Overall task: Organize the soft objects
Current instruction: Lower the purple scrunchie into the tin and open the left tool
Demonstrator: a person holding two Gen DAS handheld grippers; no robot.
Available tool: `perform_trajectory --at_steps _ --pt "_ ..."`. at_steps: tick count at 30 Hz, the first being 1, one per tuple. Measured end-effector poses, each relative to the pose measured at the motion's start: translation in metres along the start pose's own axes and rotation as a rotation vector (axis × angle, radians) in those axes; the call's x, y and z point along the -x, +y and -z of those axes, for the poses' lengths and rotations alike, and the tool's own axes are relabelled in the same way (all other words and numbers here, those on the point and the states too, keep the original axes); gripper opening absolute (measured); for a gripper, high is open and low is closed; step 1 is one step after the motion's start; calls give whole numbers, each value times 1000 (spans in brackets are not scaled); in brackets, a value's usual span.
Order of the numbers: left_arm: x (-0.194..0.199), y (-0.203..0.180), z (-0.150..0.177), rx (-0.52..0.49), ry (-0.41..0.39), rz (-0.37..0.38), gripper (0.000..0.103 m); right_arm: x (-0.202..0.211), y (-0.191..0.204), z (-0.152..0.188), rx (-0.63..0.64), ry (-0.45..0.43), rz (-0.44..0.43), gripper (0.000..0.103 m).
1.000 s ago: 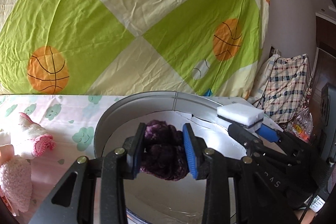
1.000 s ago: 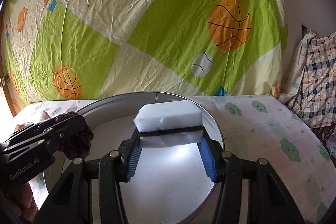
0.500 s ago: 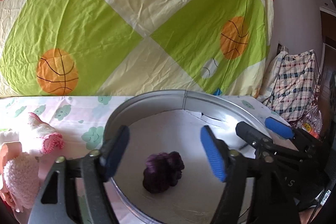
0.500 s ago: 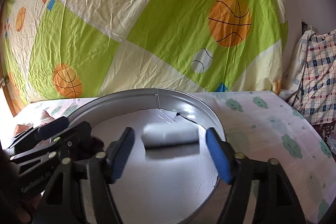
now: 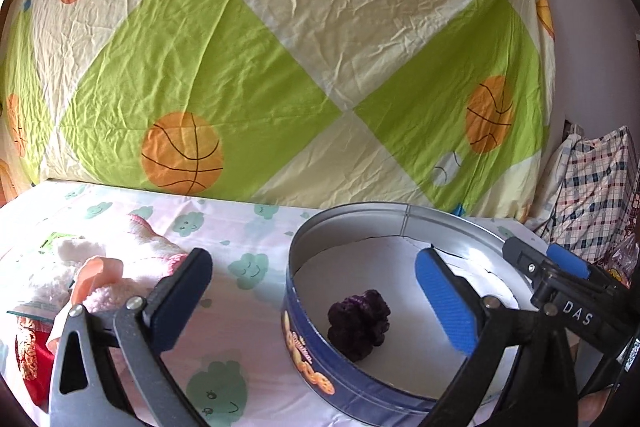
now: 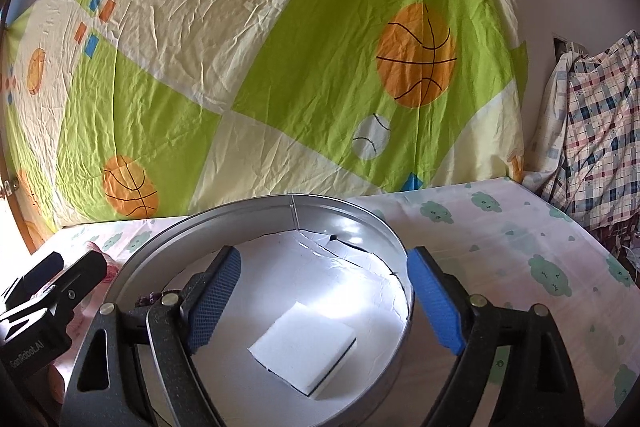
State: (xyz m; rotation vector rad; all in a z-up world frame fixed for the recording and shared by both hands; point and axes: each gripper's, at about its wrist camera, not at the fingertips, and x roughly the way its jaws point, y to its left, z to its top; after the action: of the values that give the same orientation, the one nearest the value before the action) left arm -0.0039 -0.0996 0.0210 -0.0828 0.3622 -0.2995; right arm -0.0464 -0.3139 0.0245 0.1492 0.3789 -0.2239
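Observation:
A round blue cookie tin with a silver inside stands on the cloud-print cloth. A dark purple fuzzy ball lies on its white floor. My left gripper hovers over the tin's left rim, its jaws opening wide and touching nothing. In the right wrist view a white sponge with a dark underside lies flat in the tin. Above it, my right gripper has its jaws opening, clear of the sponge. Each gripper shows in the other's view: the right gripper and the left gripper.
Pink and white fluffy items and a red piece lie on the cloth left of the tin. A sports-print sheet hangs behind the table. A plaid cloth is piled at the far right.
Both grippers opened. The purple ball dropped from the left jaws and the sponge from the right jaws into the tin. The left gripper has swung left, over the tin's rim.

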Motion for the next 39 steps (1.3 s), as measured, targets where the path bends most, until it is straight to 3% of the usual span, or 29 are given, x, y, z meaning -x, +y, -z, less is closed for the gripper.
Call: perform_trajectory --at_steps 6,32,39 --pt "6 5 5 -22 -25 -63 103 6 2 1 12 -39 16 87" --pt "34 33 11 8 -26 -53 103 27 24 12 42 -110 84 87" --pt "40 42 11 -26 -28 -66 103 34 31 15 53 -119 101 87"
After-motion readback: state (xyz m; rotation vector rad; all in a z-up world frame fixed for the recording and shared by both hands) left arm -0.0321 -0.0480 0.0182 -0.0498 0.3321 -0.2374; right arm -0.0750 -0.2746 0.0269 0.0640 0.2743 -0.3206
